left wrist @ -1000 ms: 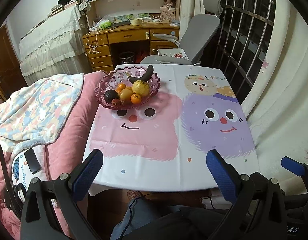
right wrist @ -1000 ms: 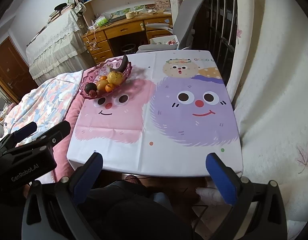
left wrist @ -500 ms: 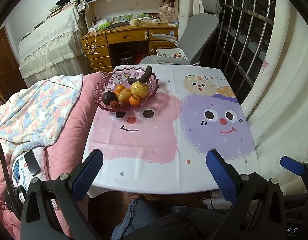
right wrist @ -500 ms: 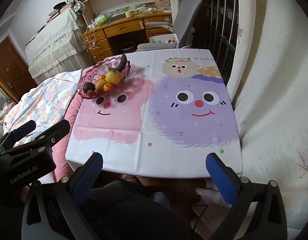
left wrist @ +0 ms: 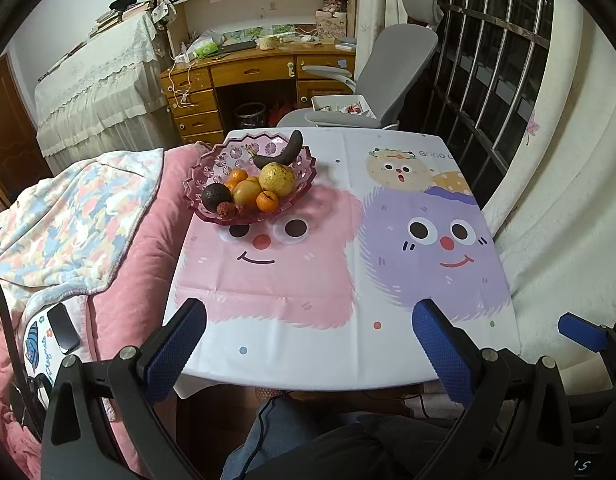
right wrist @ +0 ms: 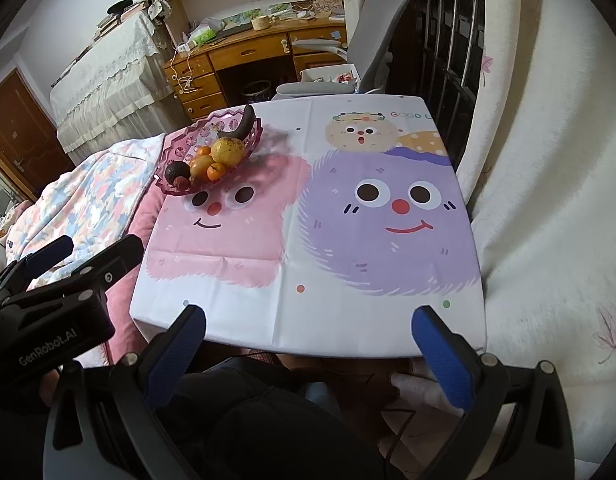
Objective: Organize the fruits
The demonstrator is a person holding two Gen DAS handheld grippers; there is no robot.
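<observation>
A pink glass fruit bowl (left wrist: 211, 168) (right wrist: 179, 140) stands at the far left corner of the table. It holds a dark banana (left wrist: 285, 151), a large yellow pear (left wrist: 276, 178) (right wrist: 227, 149), small oranges (left wrist: 267, 201), a dark avocado (left wrist: 215, 196) and a red lychee (left wrist: 225, 210). My left gripper (left wrist: 308, 328) hovers open above the table's near edge, nothing between its blue pads. My right gripper (right wrist: 308, 332) is likewise open and empty at the near edge, far from the bowl.
The table wears a cartoon cloth (left wrist: 388, 240) with pink and purple faces. A bed with pink and patterned blankets (left wrist: 67, 232) presses against its left side; a phone (left wrist: 63, 327) lies there. A grey chair (left wrist: 388, 80) and wooden desk (left wrist: 251, 76) stand beyond; curtains (right wrist: 548, 200) hang right.
Both grippers have drifted slightly forward and up, so the table sits a little lower in view. Both stay open; nothing on the table has moved.
</observation>
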